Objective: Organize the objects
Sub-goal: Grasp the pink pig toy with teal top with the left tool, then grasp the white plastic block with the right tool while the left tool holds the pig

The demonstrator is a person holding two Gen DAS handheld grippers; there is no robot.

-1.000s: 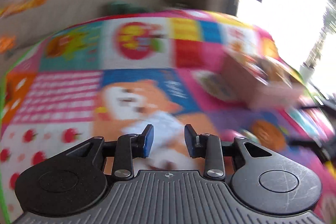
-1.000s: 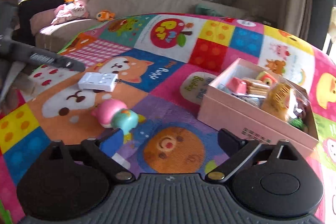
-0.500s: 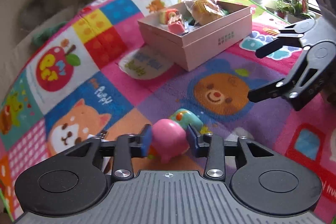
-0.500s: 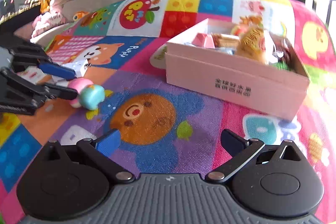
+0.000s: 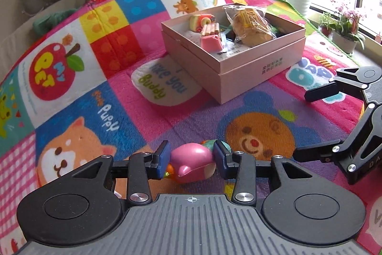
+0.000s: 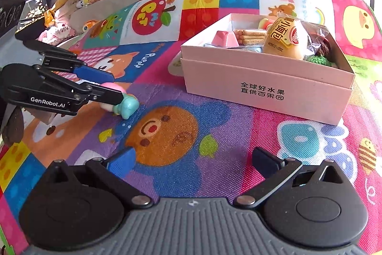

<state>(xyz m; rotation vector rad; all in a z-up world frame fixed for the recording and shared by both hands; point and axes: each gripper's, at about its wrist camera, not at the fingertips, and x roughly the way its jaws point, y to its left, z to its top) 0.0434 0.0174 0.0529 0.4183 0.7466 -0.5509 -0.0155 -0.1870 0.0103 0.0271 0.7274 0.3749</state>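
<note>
Jaws of the left gripper [image 5: 191, 160] bracket the pink-and-teal toy [image 5: 191, 163]; the right gripper [image 6: 193, 163] is spread wide and holds nothing.

Low centre in the left wrist view, the toy sits on the play mat [image 5: 107, 92], pads at its sides, seemingly for lifting into the pink box [image 5: 238, 66], upper right, already holding snacks.

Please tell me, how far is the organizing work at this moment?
Done: the pink box already holds a bread packet, a pink block and biscuit sticks. In hand: the left gripper brackets the pink-and-teal toy, which seems to rest on the play mat; whether the pads press it I cannot tell. Left: carrying it into the box. The right gripper is open, holding nothing.
</note>
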